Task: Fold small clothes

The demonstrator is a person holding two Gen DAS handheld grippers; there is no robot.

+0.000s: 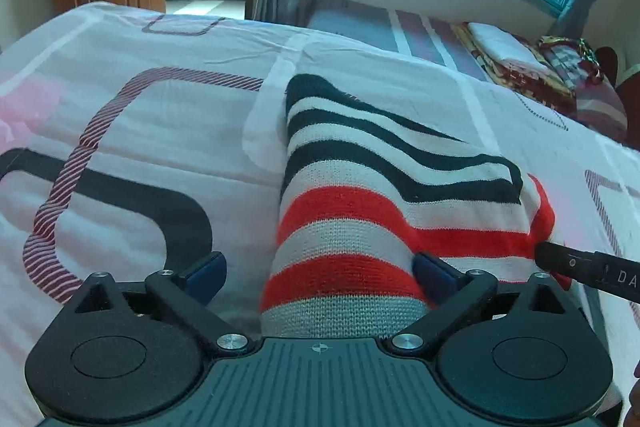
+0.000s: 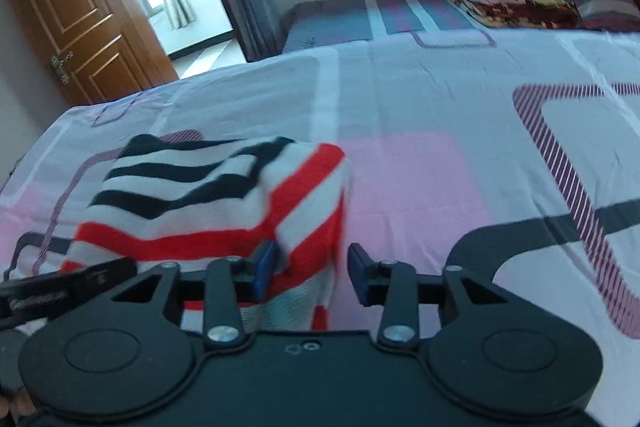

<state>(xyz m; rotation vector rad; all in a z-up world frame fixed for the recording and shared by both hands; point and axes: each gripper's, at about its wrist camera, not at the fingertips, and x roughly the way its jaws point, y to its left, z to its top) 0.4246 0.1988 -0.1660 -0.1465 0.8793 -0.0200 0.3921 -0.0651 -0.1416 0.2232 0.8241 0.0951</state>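
Left tool (image 1: pixel 320 277) pitched down toward the bed (image 1: pixel 120 131), blue pads spread wide. Left pad stands clear over the sheet; right pad (image 1: pixel 434 273) sits at the garment's edge, contact not resolvable. No clamp visible.

Right tool (image 2: pixel 312 267) likewise tilted down, pads parted to a moderate gap. Left pad (image 2: pixel 266 263) overlaps the garment's red-striped corner; right pad stands over bare sheet. Whether the cloth is pinched cannot be told; view is motion-blurred.

Striped knit garment (image 1: pixel 384 195), folded, lies on the patterned bedsheet. In the left wrist view it runs from between the pads at 6 o'clock up toward 12 o'clock, long axis roughly along the tool's pointing line, tilted slightly toward 11. Black-and-white stripes at the far end, red-and-white at the near end. A folded-over layer lies at 2 o'clock.

In the right wrist view the garment (image 2: pixel 208 195) lies at 10 to 11 o'clock from the tool, its right edge reaching between the pads.

The other tool's black finger shows at 3 o'clock in the left view, touching the red stripe's edge.
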